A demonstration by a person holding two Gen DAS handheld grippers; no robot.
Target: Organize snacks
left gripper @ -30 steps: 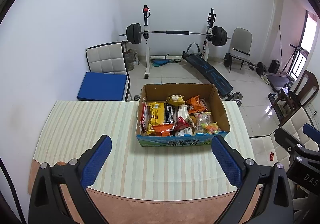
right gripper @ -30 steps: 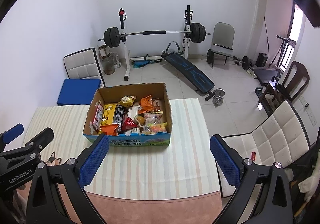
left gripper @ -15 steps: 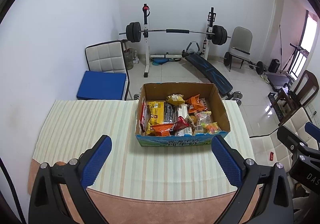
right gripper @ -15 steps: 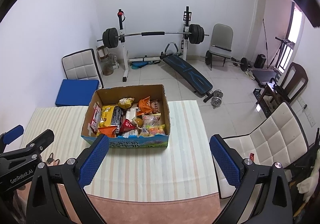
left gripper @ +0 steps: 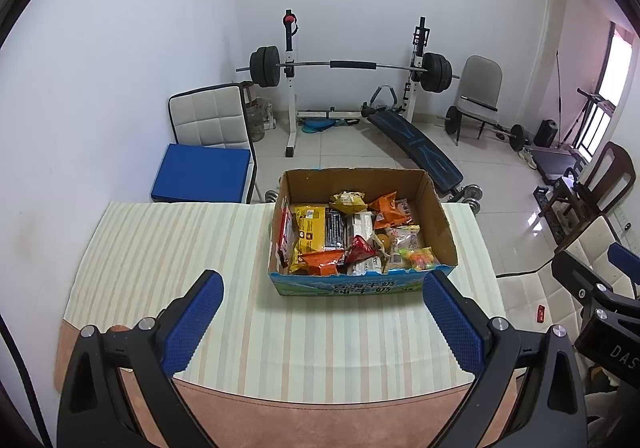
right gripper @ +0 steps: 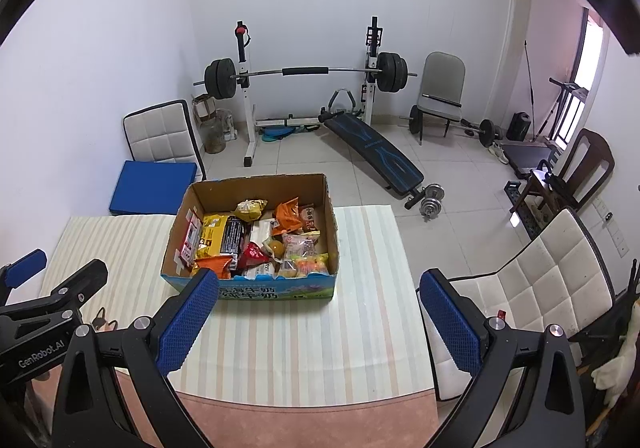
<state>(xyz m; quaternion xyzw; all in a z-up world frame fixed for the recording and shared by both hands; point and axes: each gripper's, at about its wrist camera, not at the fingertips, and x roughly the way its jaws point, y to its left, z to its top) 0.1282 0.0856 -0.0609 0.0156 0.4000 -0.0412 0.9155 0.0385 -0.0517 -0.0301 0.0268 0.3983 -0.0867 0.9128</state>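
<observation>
Barely anything's changed in the last second, both views just drift a hair, so no progress either way. Striped cloth table (left gripper: 168, 248), cardboard box (left gripper: 362, 290) mid-table stuffed with crinkly snack packets (left gripper: 352, 232). Left gripper (left gripper: 322, 322) and right gripper (right gripper: 318, 322) hover near, both spread wide, empty.

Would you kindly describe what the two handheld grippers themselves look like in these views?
Both match: the left gripper and right gripper have black angular frames with silver bolts, and two fingers faced with blue, finely dimpled pads. In the right wrist view, the left gripper's body bears white "GenRobot.AI" lettering. No cables or sleeves are visible.
</observation>
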